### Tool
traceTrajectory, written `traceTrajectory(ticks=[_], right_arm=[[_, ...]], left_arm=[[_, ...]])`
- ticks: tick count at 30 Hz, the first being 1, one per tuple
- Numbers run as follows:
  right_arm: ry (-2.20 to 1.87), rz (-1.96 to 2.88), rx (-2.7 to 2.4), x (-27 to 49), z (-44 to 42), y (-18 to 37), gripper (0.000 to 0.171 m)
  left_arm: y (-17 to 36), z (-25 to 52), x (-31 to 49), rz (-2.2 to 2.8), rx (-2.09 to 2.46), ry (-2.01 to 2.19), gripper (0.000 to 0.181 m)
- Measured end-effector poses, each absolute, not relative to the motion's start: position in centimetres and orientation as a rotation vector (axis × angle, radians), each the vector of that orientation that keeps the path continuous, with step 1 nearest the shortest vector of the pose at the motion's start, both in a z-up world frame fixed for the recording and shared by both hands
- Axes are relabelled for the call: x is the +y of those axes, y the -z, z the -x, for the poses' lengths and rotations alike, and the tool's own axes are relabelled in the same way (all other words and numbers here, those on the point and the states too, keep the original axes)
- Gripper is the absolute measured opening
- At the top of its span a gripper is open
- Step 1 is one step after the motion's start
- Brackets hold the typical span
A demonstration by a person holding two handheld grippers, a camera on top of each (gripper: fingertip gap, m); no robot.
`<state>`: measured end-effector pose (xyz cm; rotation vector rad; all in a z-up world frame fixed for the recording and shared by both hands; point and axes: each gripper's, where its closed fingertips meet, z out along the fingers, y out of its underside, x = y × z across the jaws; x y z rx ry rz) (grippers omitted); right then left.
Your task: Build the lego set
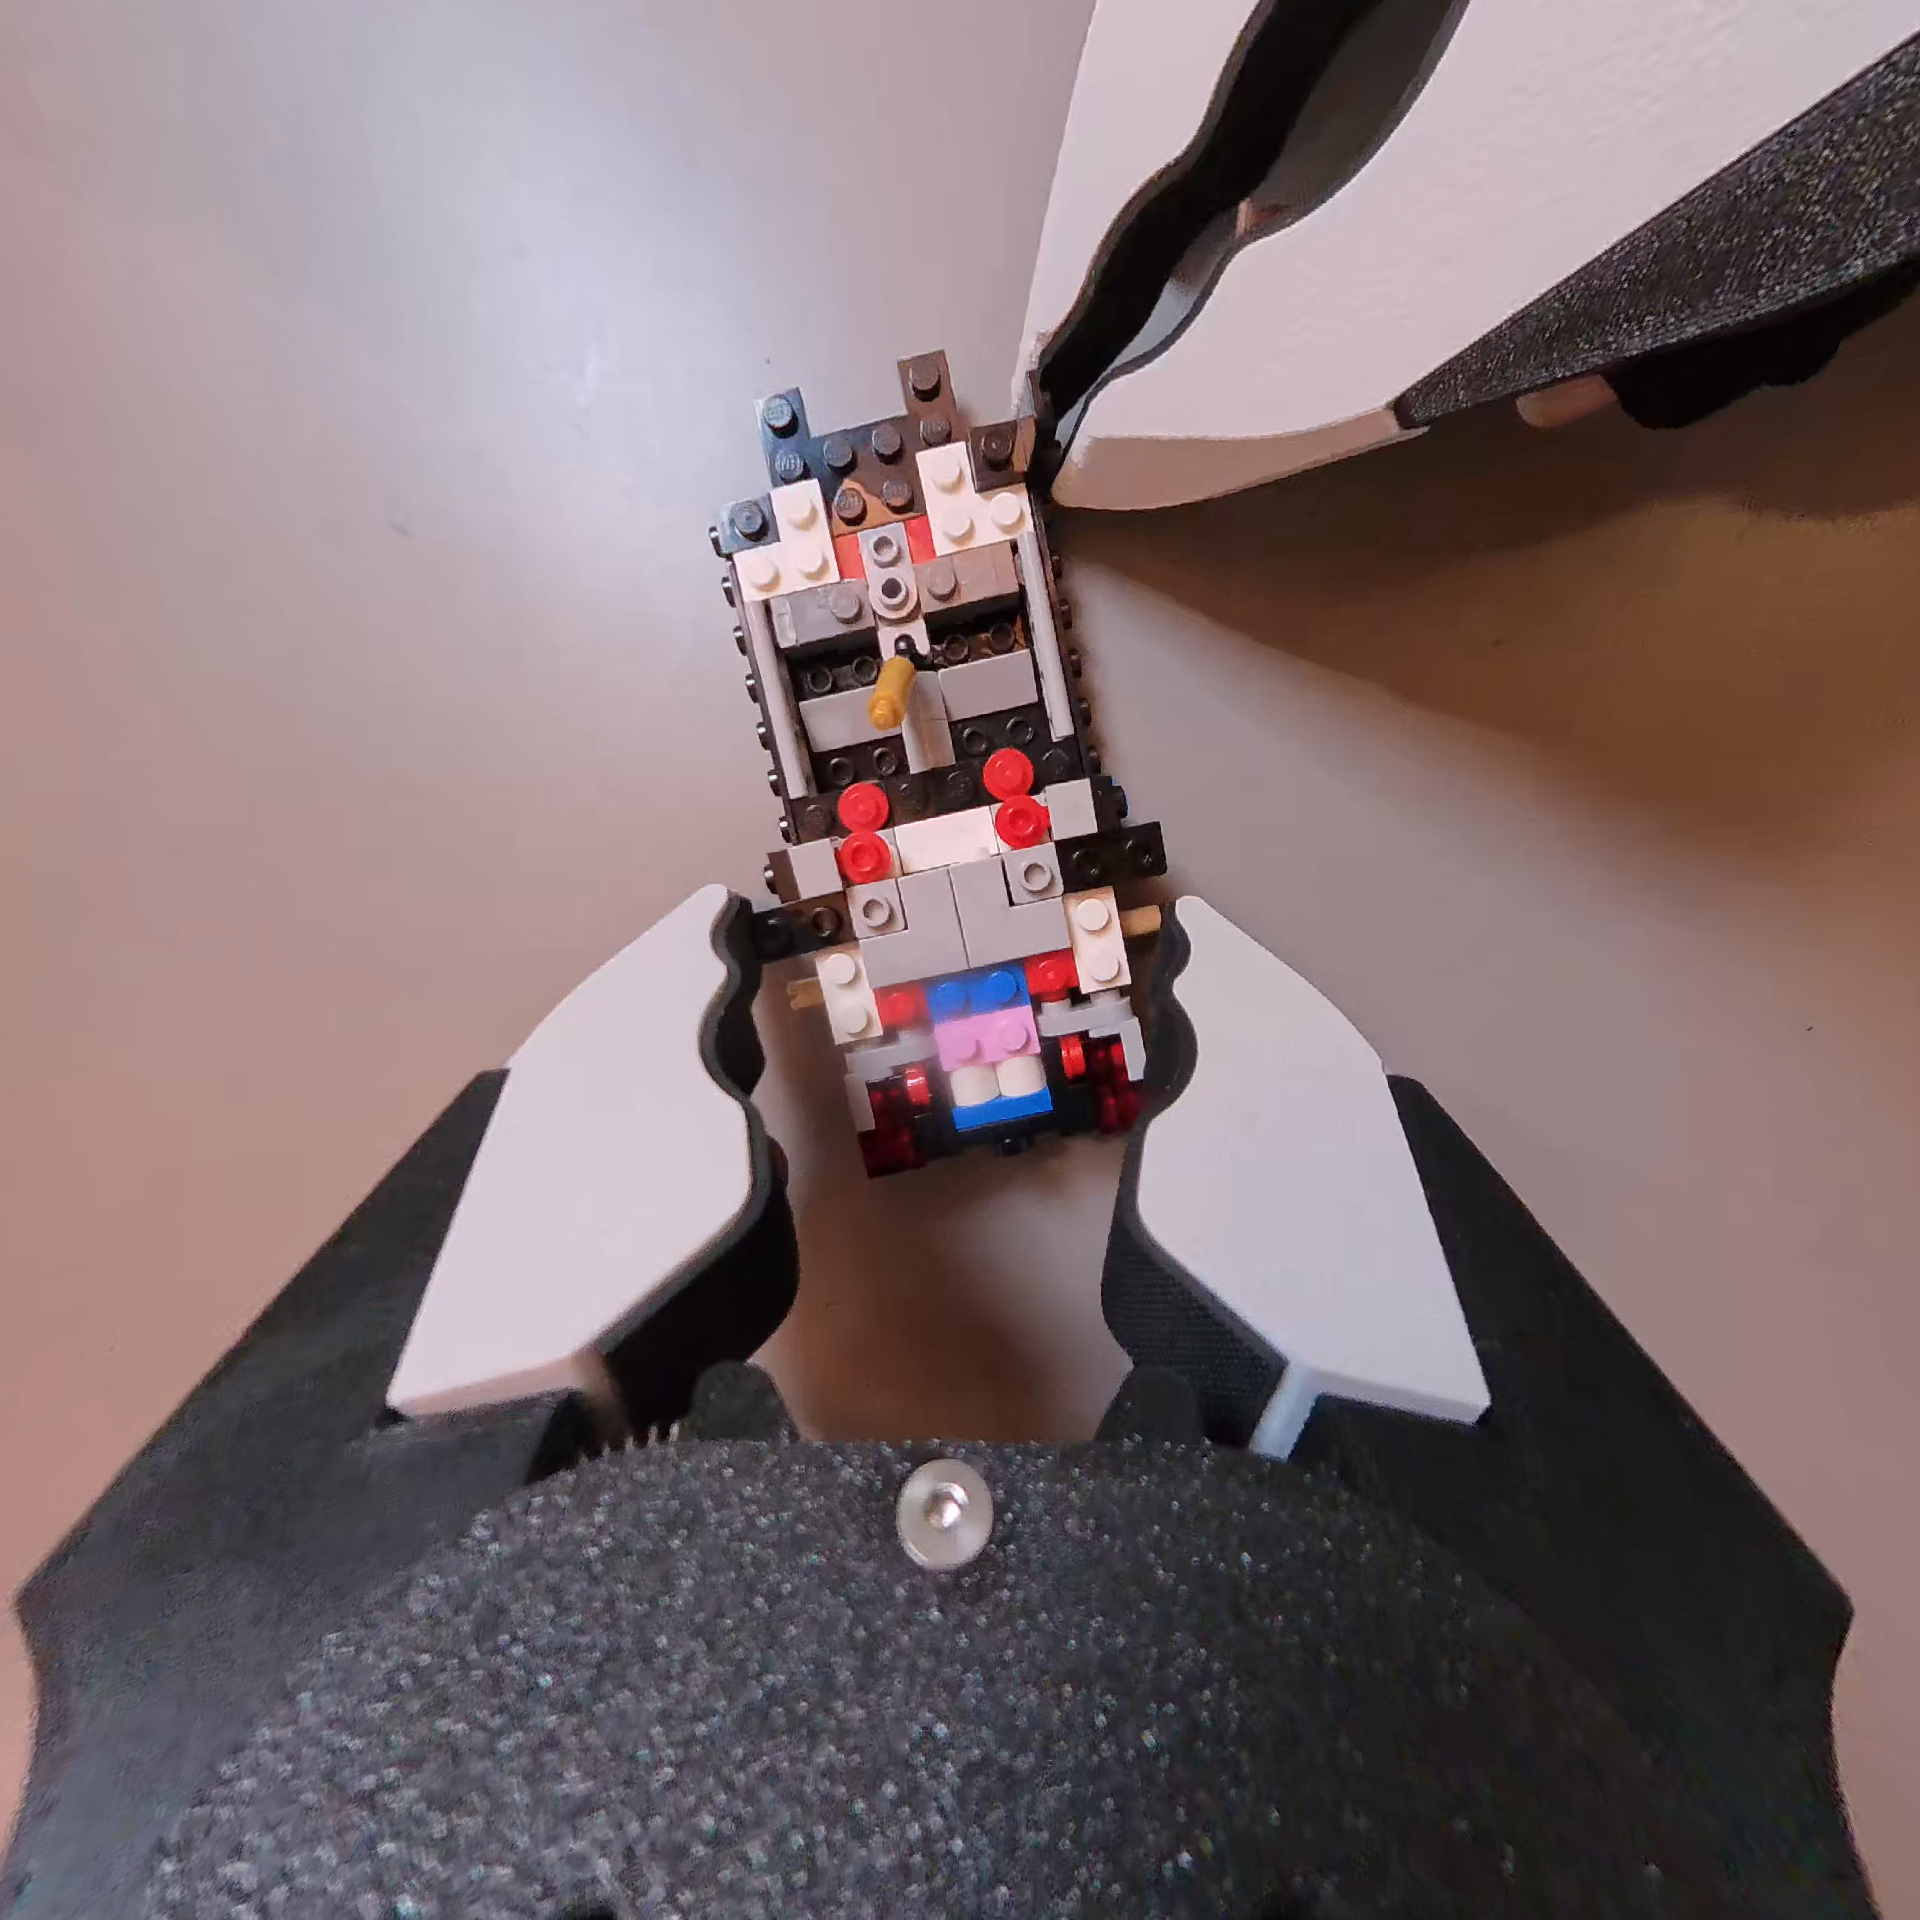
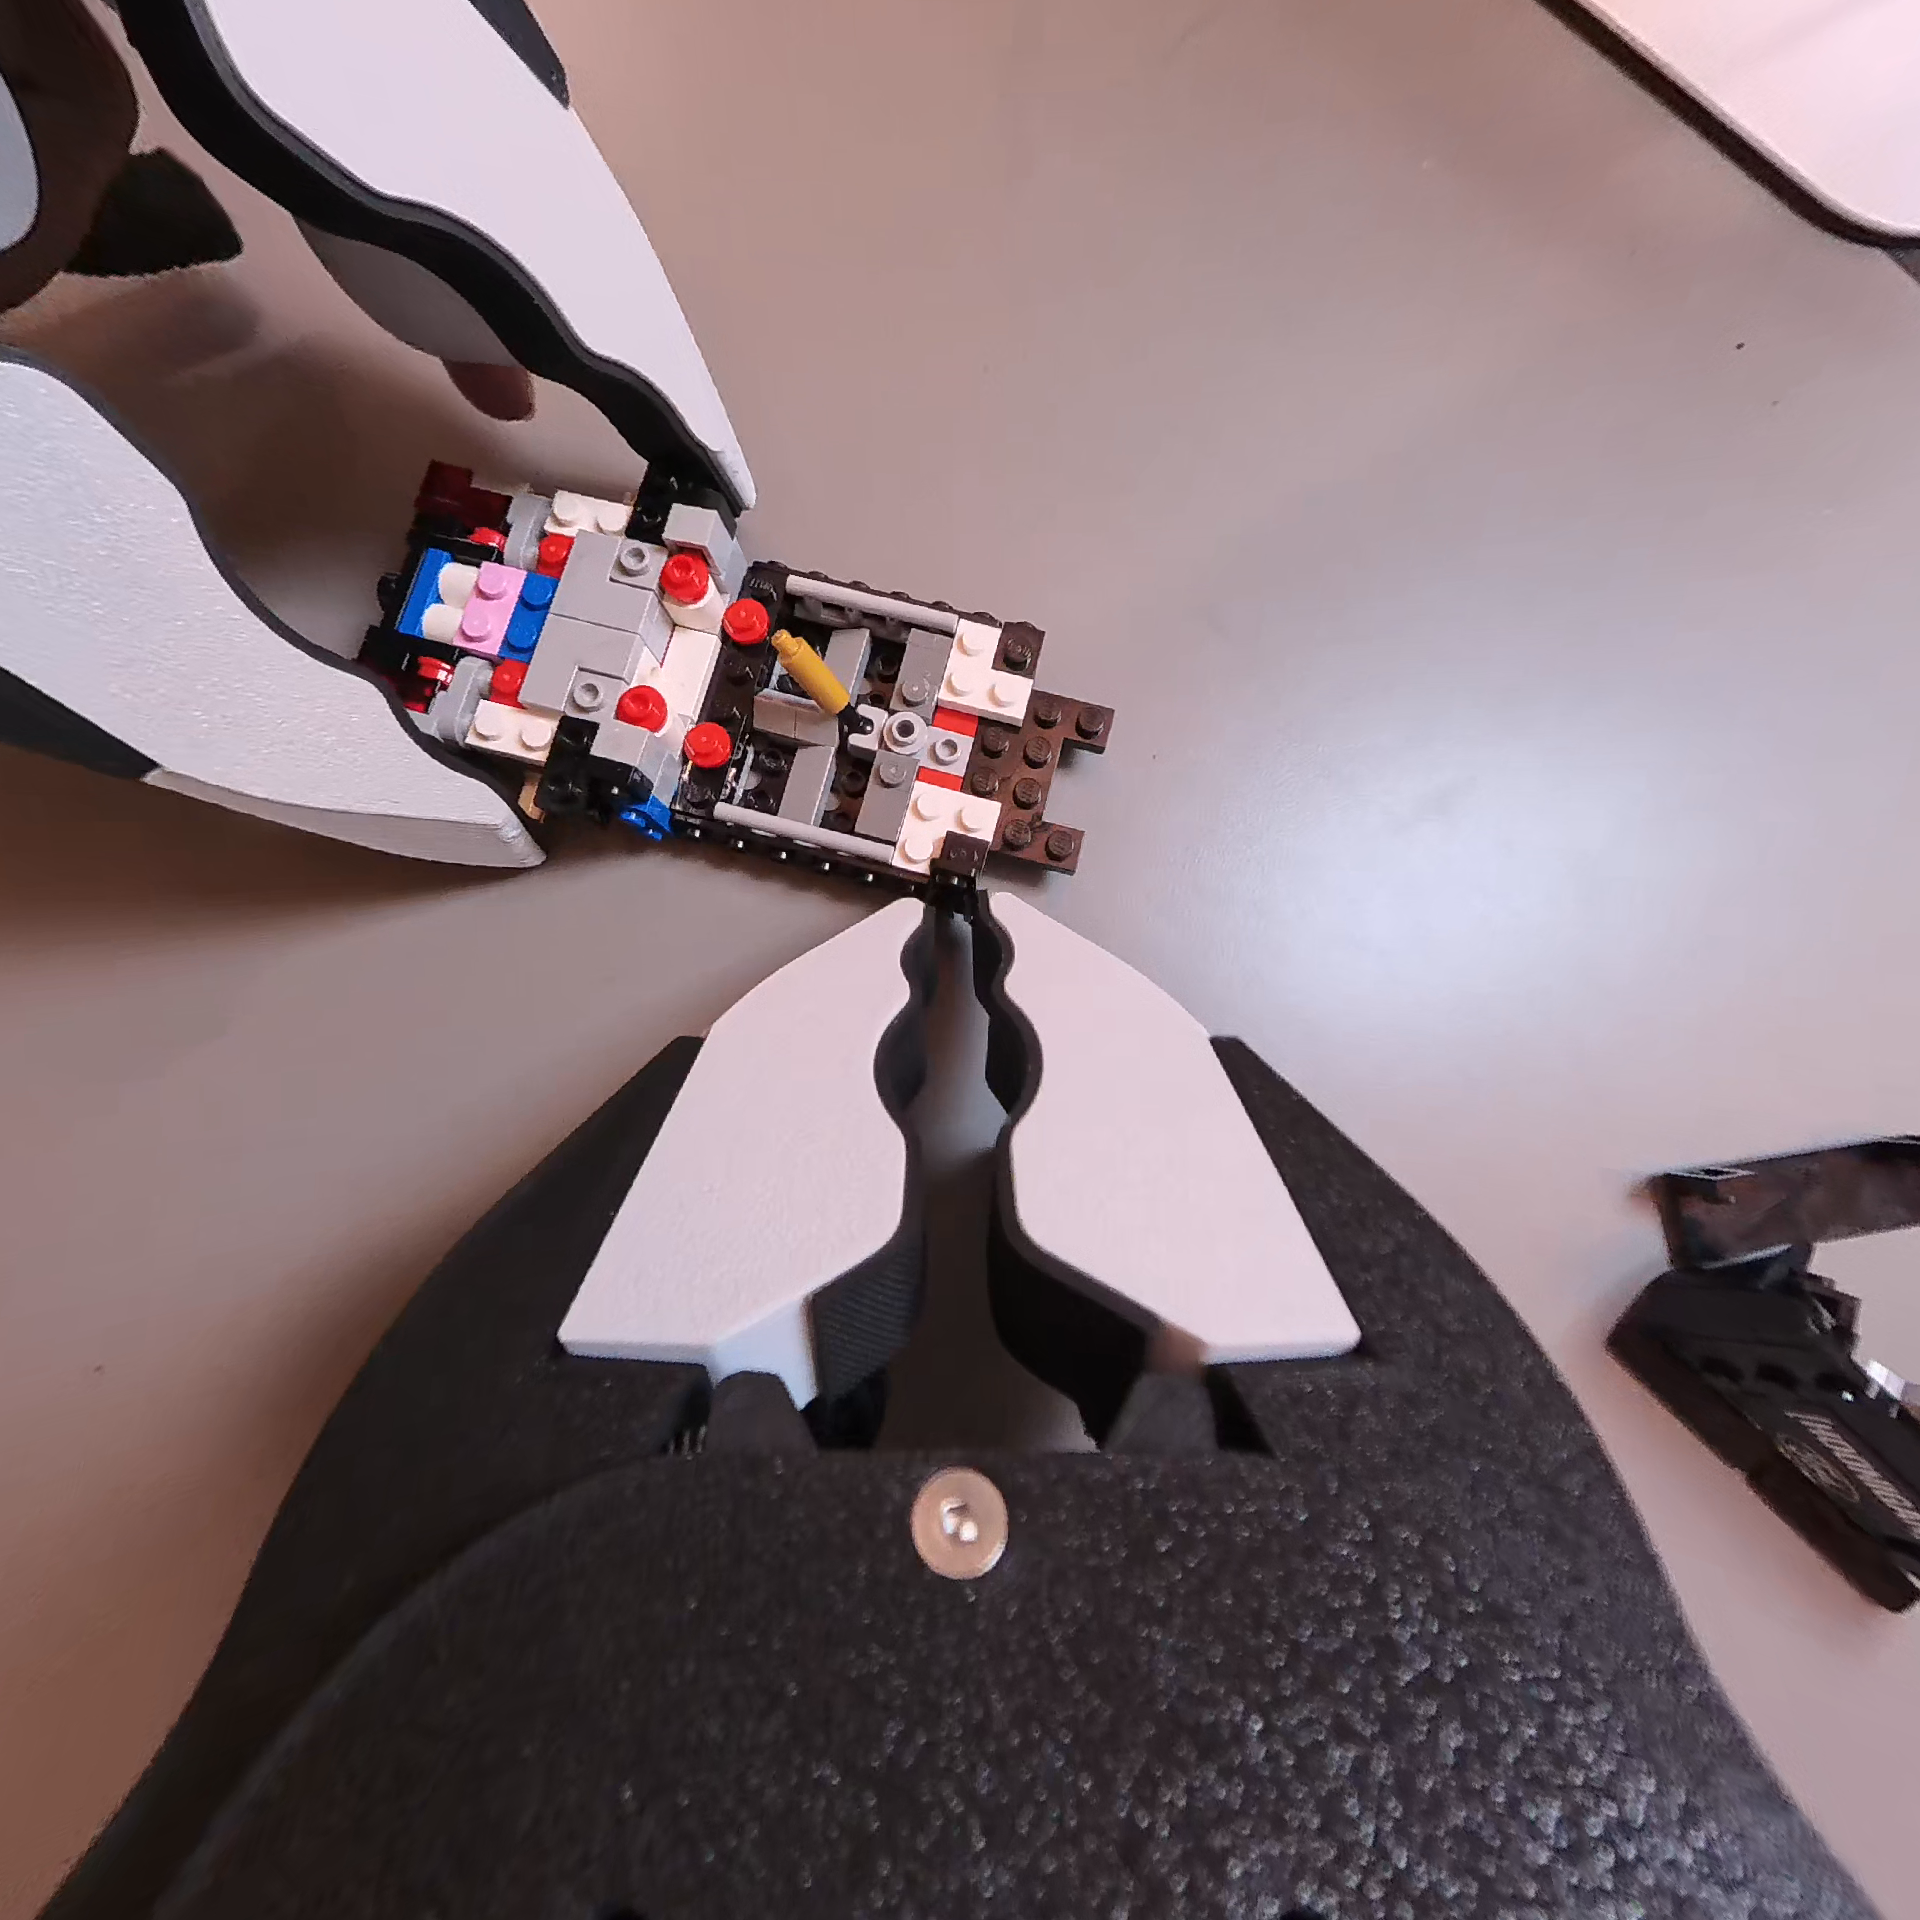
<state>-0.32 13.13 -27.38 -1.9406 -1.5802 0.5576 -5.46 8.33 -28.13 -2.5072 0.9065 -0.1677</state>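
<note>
A small brick-built vehicle model (image 1: 914, 727) of black, grey, white and red bricks lies flat on the beige table, with a yellow pin (image 1: 891, 694) near its middle. My left gripper (image 1: 956, 925) straddles the model's blue-and-pink end, and both pads touch its sides. The right wrist view shows this too: the left gripper (image 2: 634, 665) holds that end of the model (image 2: 831, 707). My right gripper (image 2: 951, 906) is shut, its tips pinching a dark brown corner brick (image 2: 961, 857) at the model's far end. It enters the left wrist view (image 1: 1044, 447) from the upper right.
A black clamp-like device (image 2: 1766, 1351) lies on the table to the right of my right gripper. A white board with a dark edge (image 2: 1766, 114) sits at the far right corner. A fingertip of the person's hand (image 2: 488, 390) shows behind the left gripper. The left gripper's tips are roughly 8 cm from the right gripper's.
</note>
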Motion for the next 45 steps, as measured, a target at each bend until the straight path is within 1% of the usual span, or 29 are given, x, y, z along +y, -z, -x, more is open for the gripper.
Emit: traceTrajectory(ticks=[2,3,5,11,12,14,16,18,21,30,33,42,45], right_arm=[[-0.548,1.945,-1.580,13.1,0.2,27.4,0.007],[-0.514,1.960,-1.572,13.4,-0.1,27.5,0.000],[-0.503,1.971,-1.602,13.4,-0.7,27.8,0.000],[-0.565,1.912,-1.554,13.4,0.2,26.5,0.000],[-0.561,1.909,-1.545,13.6,0.3,26.5,0.001],[-0.602,1.898,-1.538,13.4,0.7,26.6,0.011],[-0.651,1.902,-1.535,13.1,1.1,26.7,0.016],[-0.645,1.891,-1.526,13.2,1.4,26.7,0.015],[-0.648,1.890,-1.508,13.5,1.6,26.7,0.010],[-0.621,1.940,-1.488,13.8,1.4,27.0,0.009],[-0.620,1.955,-1.494,13.7,1.0,27.0,0.009],[-0.605,1.929,-1.500,13.7,1.0,27.0,0.009],[-0.598,1.913,-1.513,13.7,1.1,27.0,0.009]], left_arm=[[28.1,5.5,8.3,2.510,0.895,0.174,0.072],[28.2,5.5,8.3,2.512,0.887,0.175,0.072],[28.1,6.5,8.9,2.537,0.802,0.140,0.072],[28.1,6.9,8.6,2.513,0.831,0.163,0.072],[28.1,6.8,8.6,2.514,0.831,0.164,0.072],[28.1,6.8,8.6,2.513,0.830,0.170,0.072],[28.1,6.6,8.6,2.511,0.838,0.172,0.072],[28.1,6.4,8.5,2.510,0.844,0.168,0.072],[28.2,6.2,8.4,2.508,0.856,0.170,0.072],[28.2,6.2,8.6,2.523,0.792,0.174,0.072],[28.3,6.4,8.6,2.529,0.734,0.223,0.069],[28.3,6.2,8.3,2.514,0.779,0.226,0.069],[28.4,5.8,8.2,2.502,0.807,0.233,0.082]])
